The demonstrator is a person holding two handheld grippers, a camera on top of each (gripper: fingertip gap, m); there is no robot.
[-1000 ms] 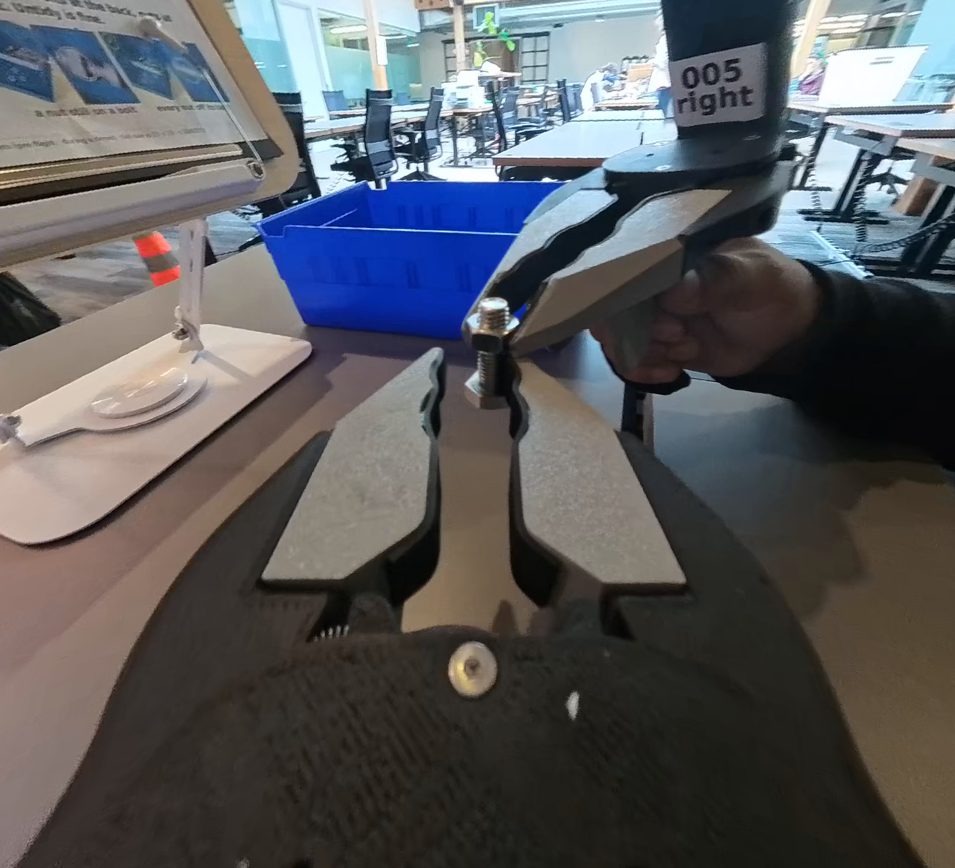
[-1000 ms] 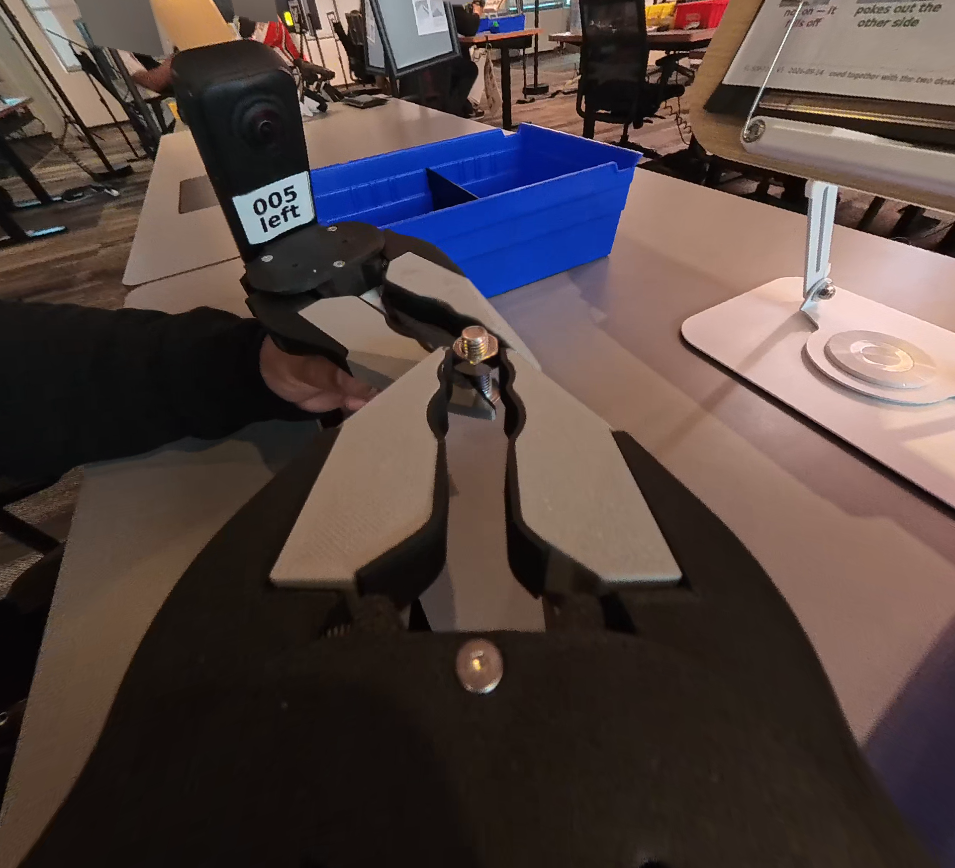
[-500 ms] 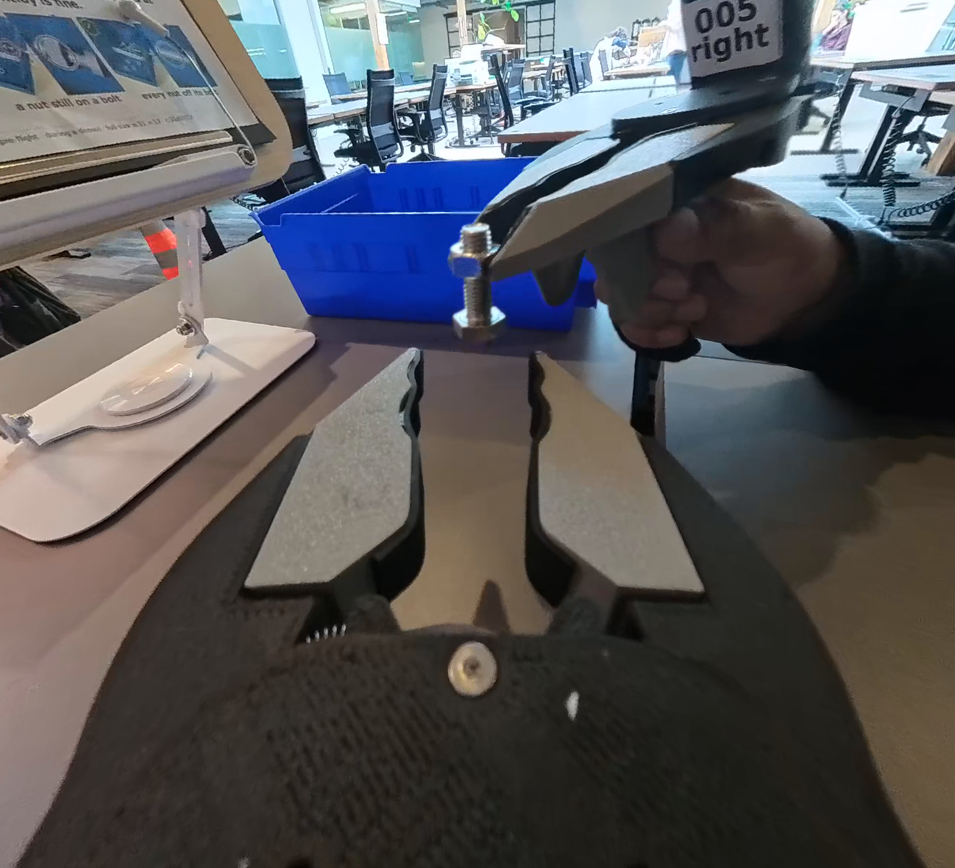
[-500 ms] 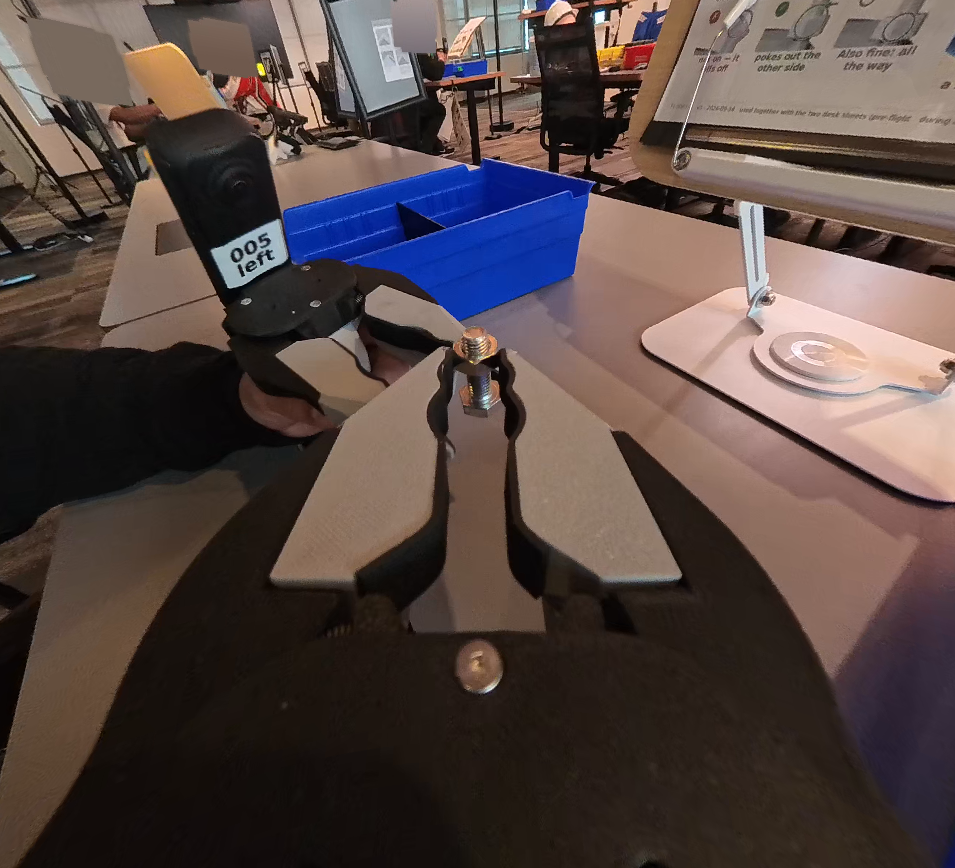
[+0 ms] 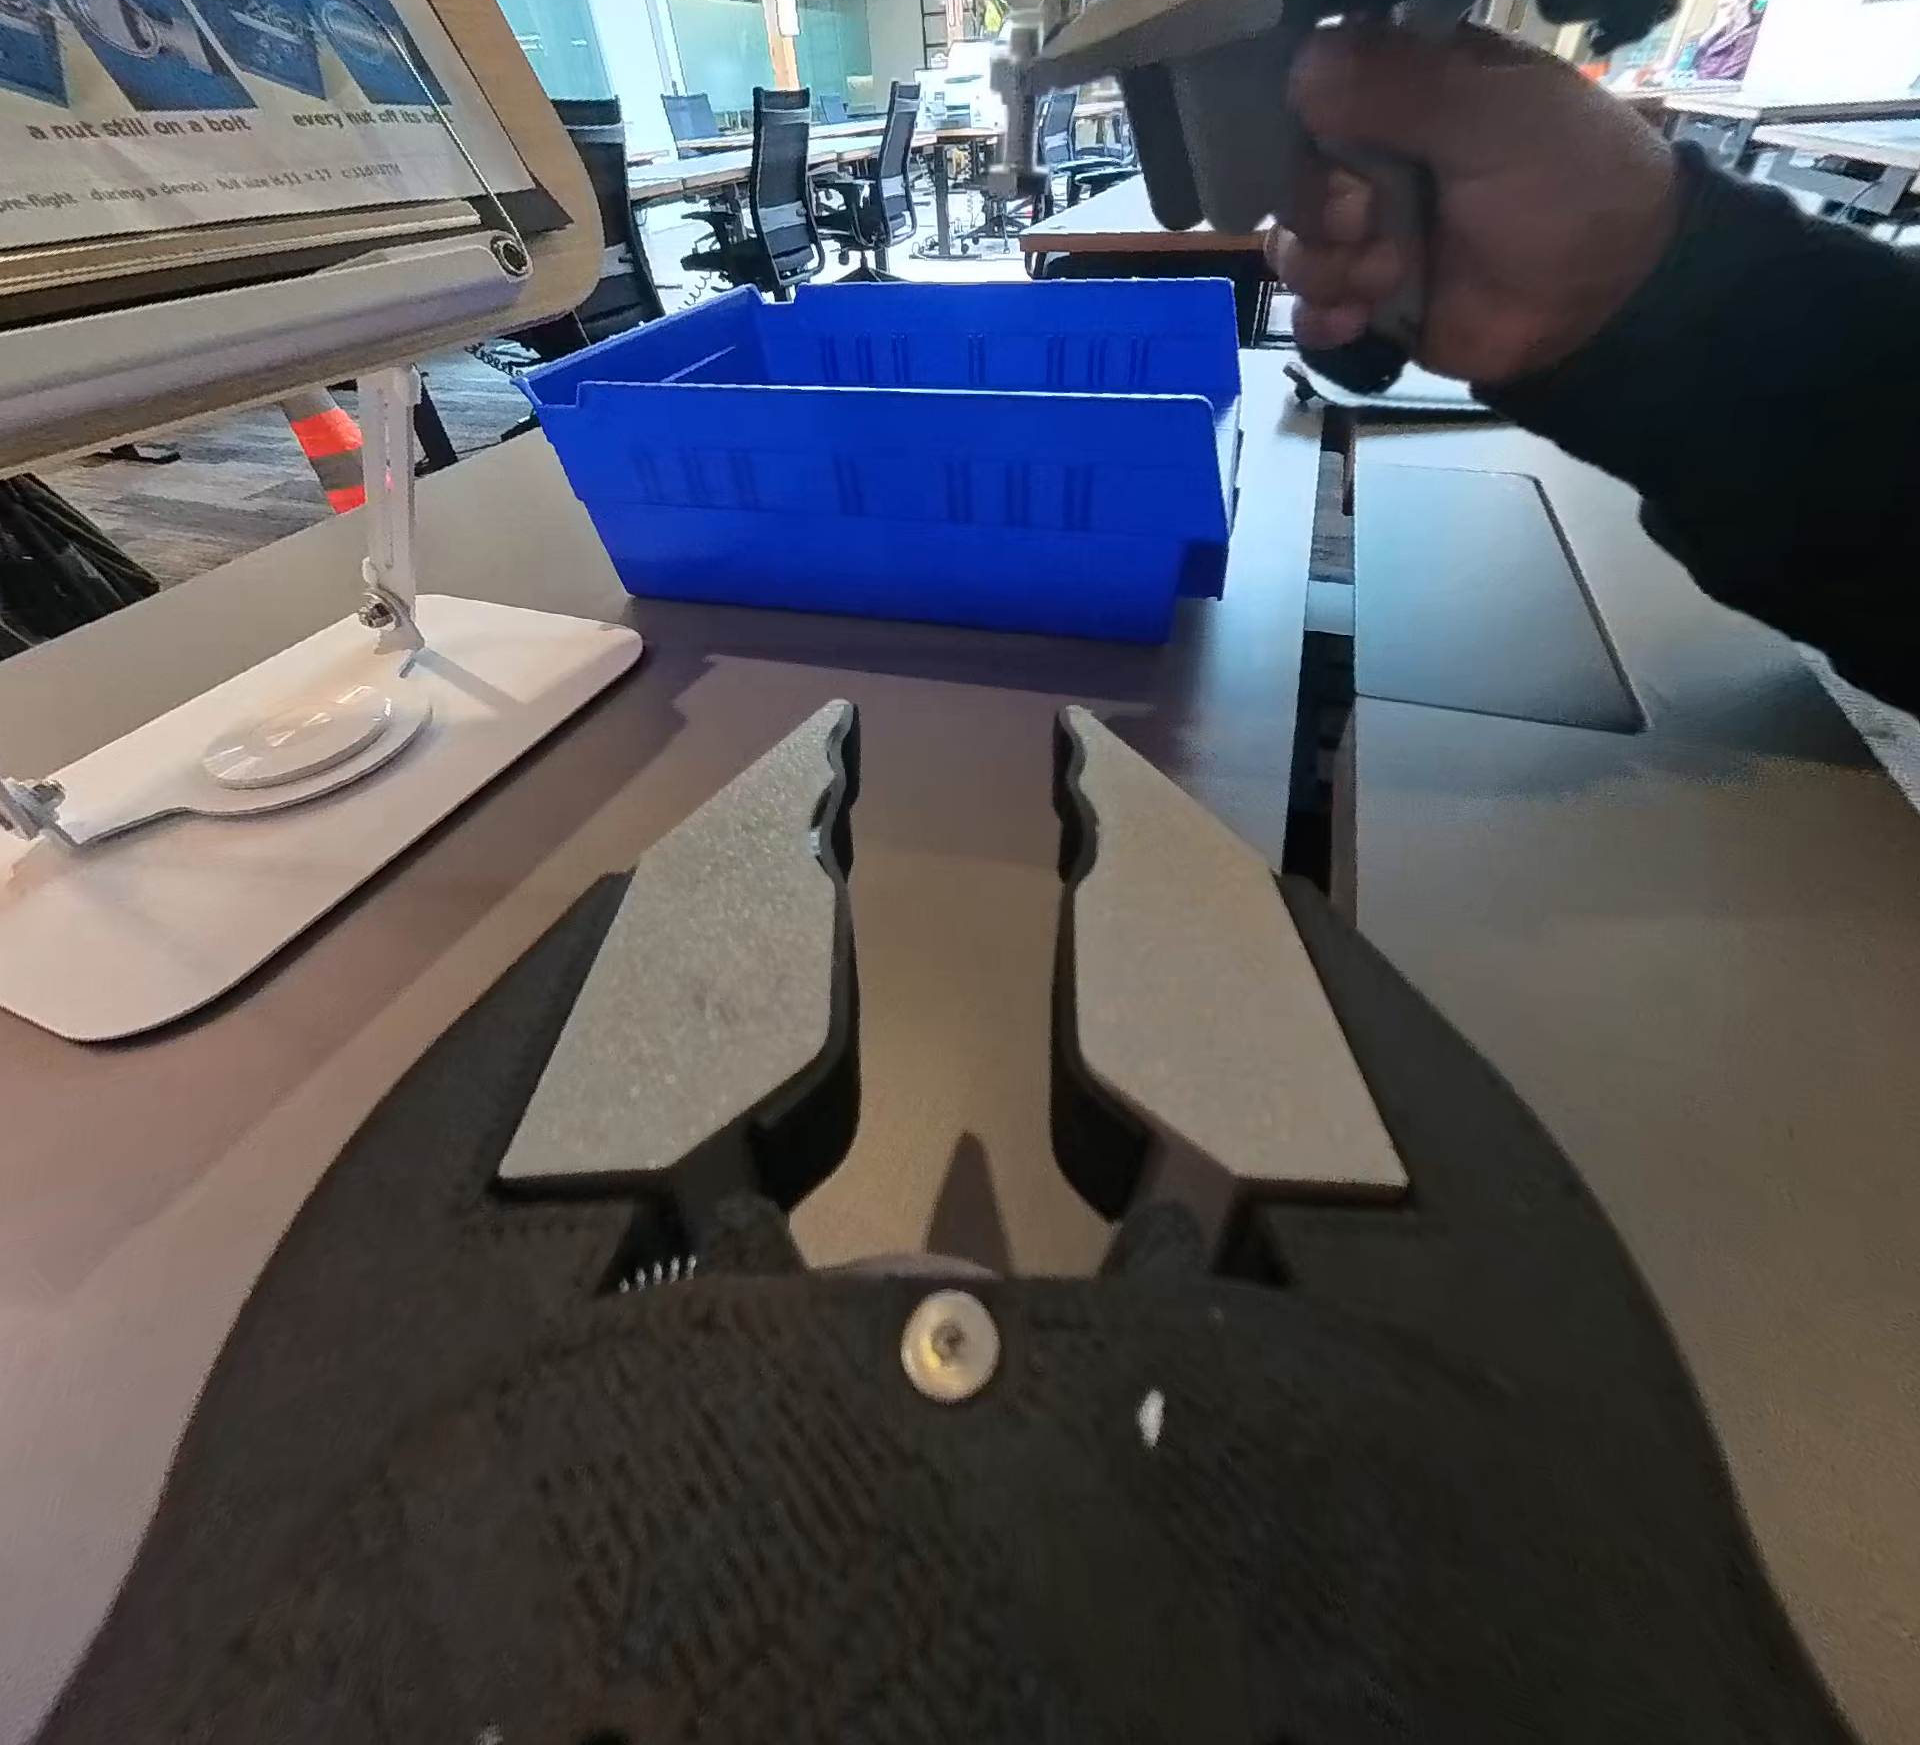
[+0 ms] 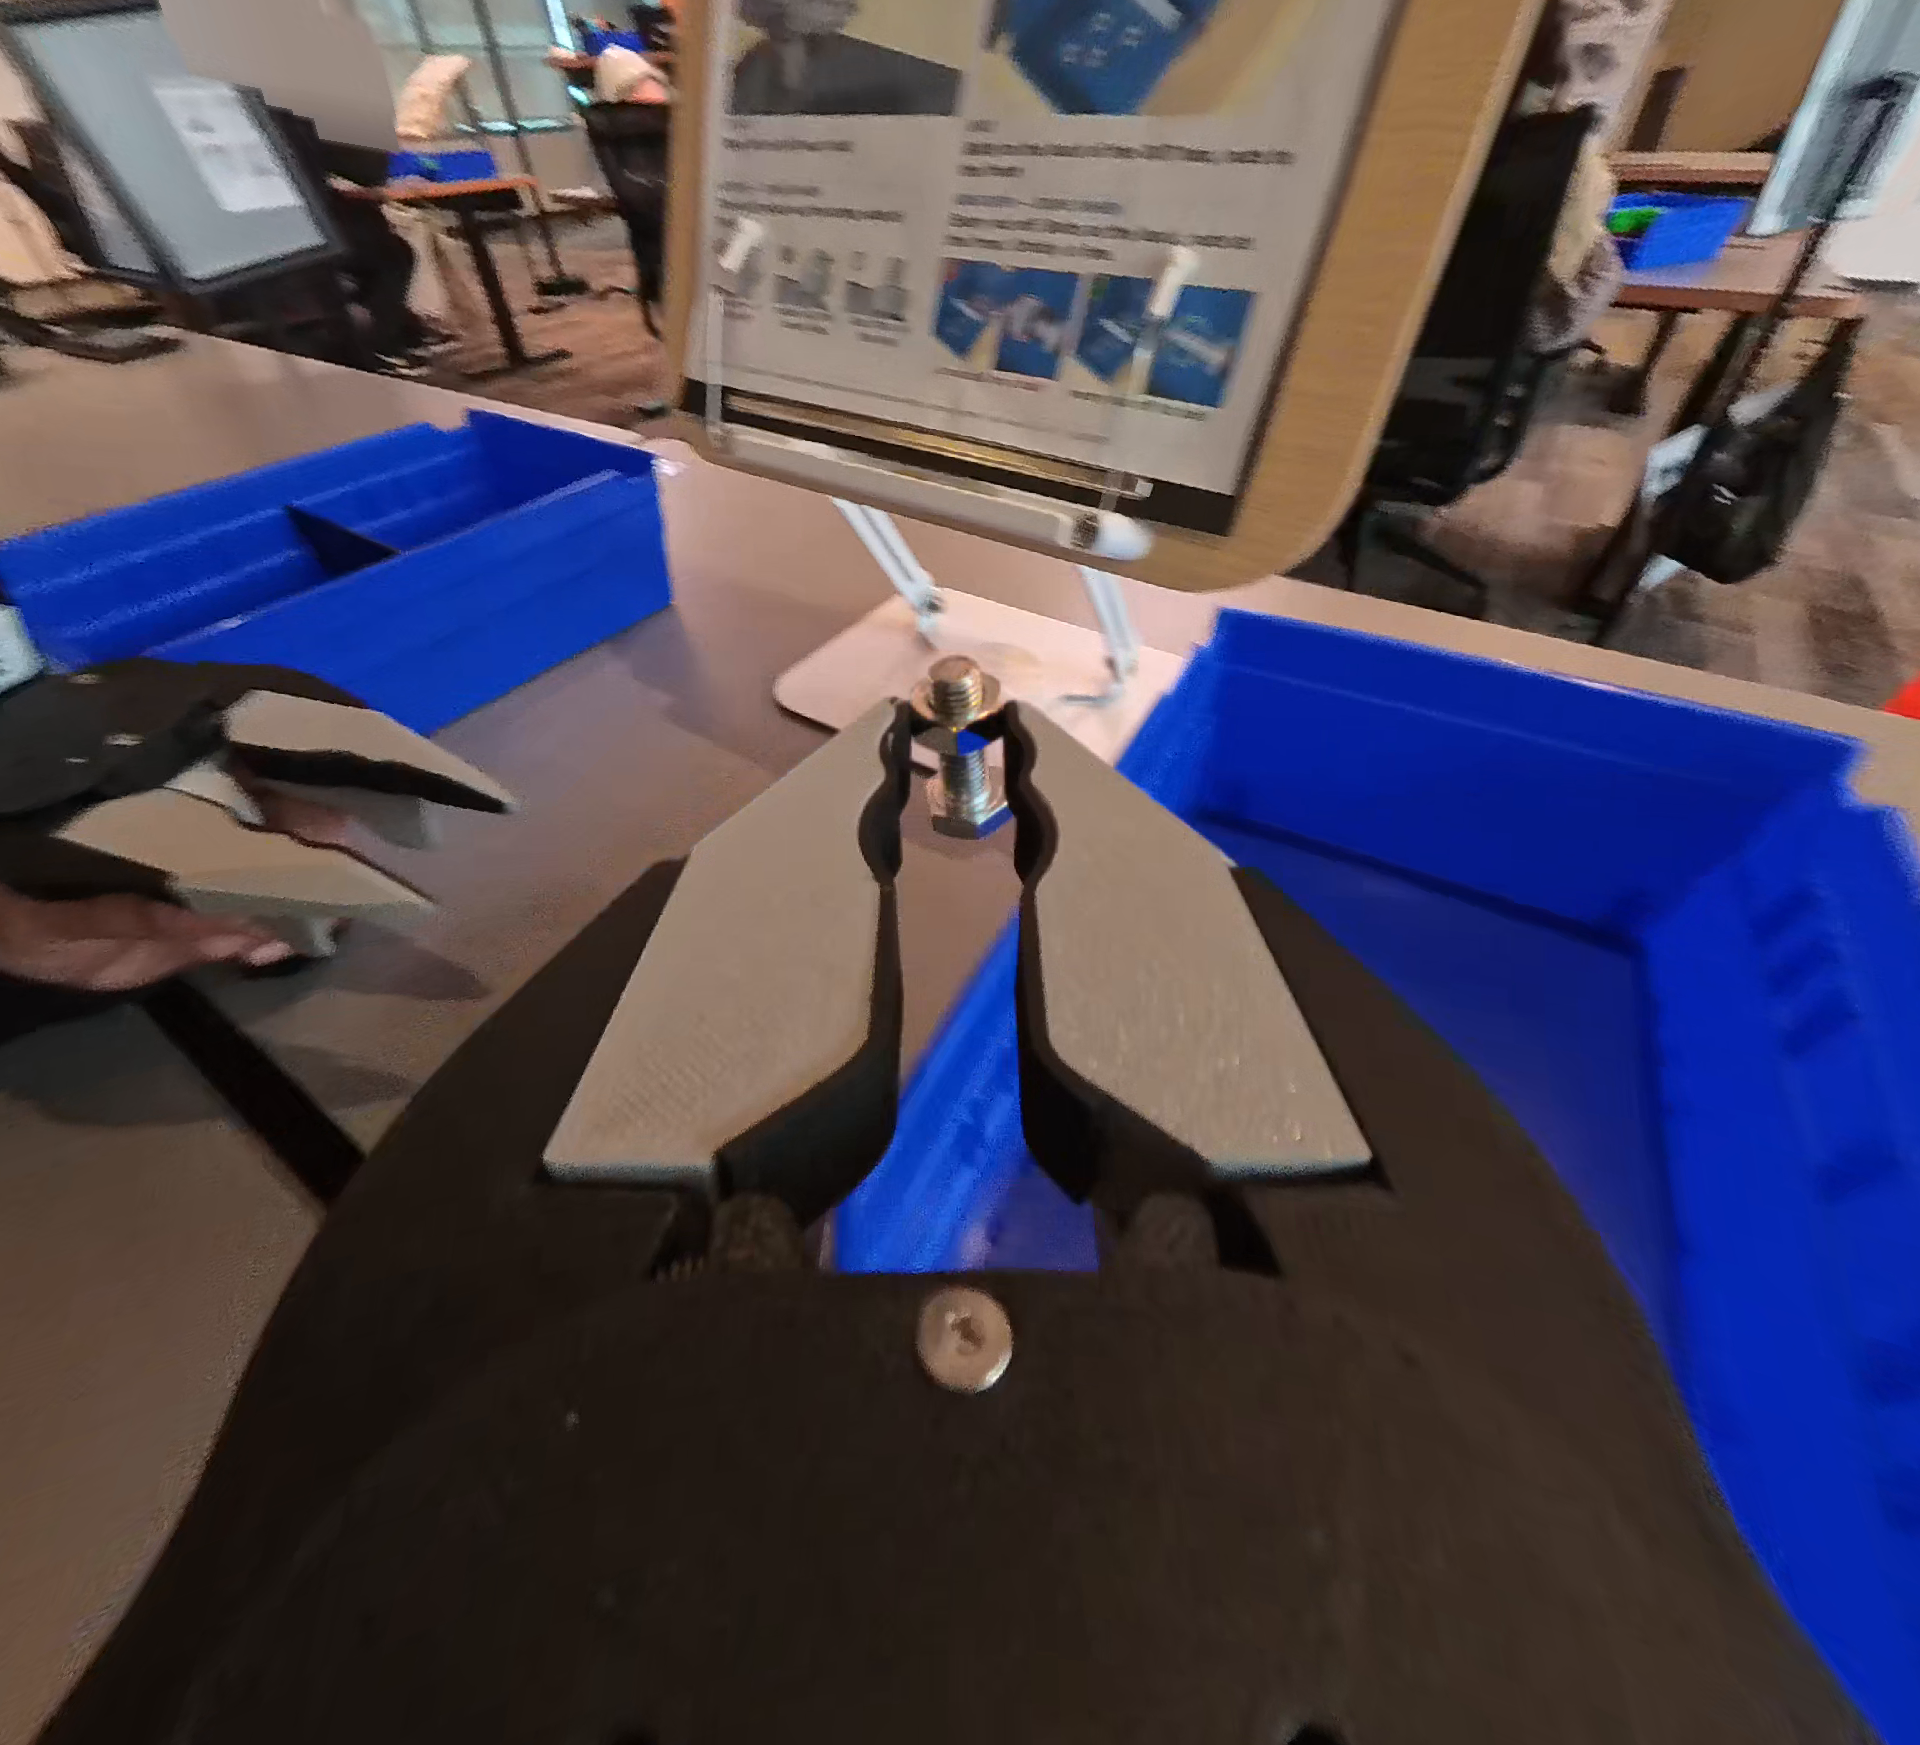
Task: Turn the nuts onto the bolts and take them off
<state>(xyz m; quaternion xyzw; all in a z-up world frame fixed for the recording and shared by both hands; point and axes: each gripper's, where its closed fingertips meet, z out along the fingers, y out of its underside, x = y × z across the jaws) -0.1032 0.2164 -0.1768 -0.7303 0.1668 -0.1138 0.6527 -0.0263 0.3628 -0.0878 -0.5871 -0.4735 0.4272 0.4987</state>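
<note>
The bolt (image 6: 958,760) stands upright, its long axis vertical, threaded end pointing up and hex head down. A nut (image 6: 954,706) sits near its top. The right tool (image 6: 956,727) is clamped on the nut, holding the bolt in the air over the near rim of a blue bin (image 6: 1621,885). The left tool (image 5: 954,765) hovers low over the desk (image 5: 1621,947), its fingers apart with nothing between them. A second, divided blue bin (image 5: 904,490) sits beyond, beside a white-based stand carrying an instruction sheet (image 5: 229,802).
</note>
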